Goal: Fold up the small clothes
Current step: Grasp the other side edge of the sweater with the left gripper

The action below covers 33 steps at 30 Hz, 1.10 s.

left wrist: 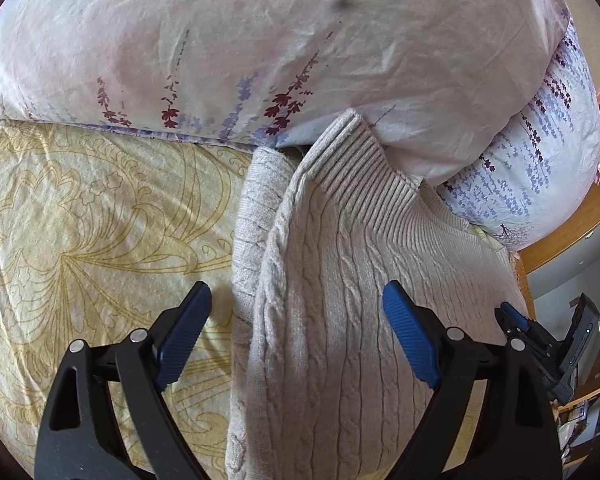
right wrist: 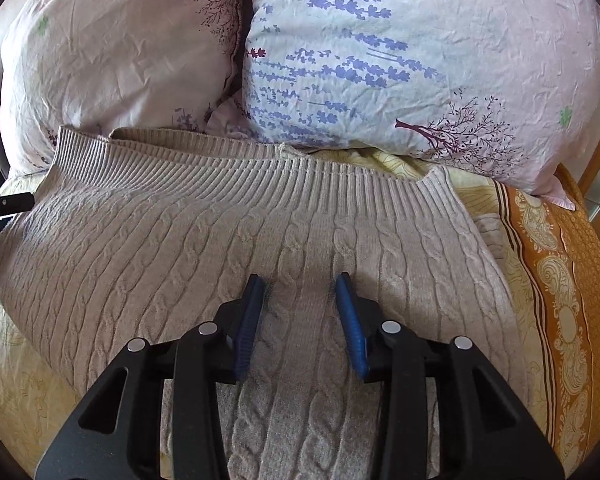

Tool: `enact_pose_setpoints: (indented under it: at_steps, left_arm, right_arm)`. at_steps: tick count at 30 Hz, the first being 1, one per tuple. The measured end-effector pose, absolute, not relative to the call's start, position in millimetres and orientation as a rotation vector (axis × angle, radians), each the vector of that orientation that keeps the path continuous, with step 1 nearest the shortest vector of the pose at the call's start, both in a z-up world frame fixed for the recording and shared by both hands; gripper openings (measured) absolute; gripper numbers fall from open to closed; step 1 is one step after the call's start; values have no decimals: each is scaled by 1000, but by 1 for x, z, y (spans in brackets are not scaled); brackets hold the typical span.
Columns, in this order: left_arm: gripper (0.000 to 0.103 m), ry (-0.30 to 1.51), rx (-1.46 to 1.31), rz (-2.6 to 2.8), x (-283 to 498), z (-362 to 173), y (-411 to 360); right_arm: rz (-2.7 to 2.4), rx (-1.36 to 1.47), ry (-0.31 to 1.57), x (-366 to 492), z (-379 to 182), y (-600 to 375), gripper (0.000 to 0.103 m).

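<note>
A beige cable-knit sweater (left wrist: 340,280) lies on the bed, its ribbed hem toward the pillows; it also fills the middle of the right wrist view (right wrist: 220,232). My left gripper (left wrist: 296,300) is wide open and empty, hovering over the sweater's left edge. My right gripper (right wrist: 300,284) is open and empty, just above the middle of the sweater. The right gripper's body also shows at the right edge of the left wrist view (left wrist: 540,340).
Two floral pillows (left wrist: 260,48) (right wrist: 400,60) lie behind the sweater's hem. A yellow patterned bedsheet (left wrist: 80,220) spreads to the left. An orange patterned border (right wrist: 560,300) and a wooden bed frame (left wrist: 580,216) run along the right.
</note>
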<state>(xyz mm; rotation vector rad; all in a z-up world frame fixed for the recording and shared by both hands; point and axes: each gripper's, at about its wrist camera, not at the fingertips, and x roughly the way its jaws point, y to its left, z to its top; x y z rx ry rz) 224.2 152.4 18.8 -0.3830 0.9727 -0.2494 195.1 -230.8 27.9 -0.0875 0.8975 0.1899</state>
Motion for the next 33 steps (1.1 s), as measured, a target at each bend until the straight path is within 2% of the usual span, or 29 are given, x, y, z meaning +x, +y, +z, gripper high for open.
enact_pose_setpoints:
  at_steps: [2,5,10,13,18,19,21,27,28,29,33]
  left_arm:
    - [86,980,-373,-255,226,18,149]
    - [86,989,-388,-274,227,18,148]
    - [82,994,-400,-285,229,17,144]
    - [74,993,-423,-283,230,16,145]
    - [48,991,-557,-293,230,8,161]
    - [47,989,-583,-298,230,7,164]
    - [45,987,-620,-304,230,4,166]
    - [42,997,-680,-324,231,-1,156]
    - [31,1002,-686,-319,232,-3,153]
    - [25,1011,-700,-315,234,-5,150]
    - [20,966,-761,-292,229,-2,149]
  right_arm:
    - [164,-123,891,195,30,-228,47]
    - [119,-172,873,194,35,-227,62]
    - [148,-109,894,200,38,-237,71]
    - [164,-90,896,202,40,-240,76]
    - [185,-46,902,204,40,-244,79]
    - [198,-23,905,205,40,-246,81]
    - [243,42,910,205,42,-250,92]
    - [278,172,889,205,49,-268,92]
    - [280,200,884,205,50,-272,92]
    - [279,224,879,205,51,-277,92]
    - [254,298,850,203,55,-300,92]
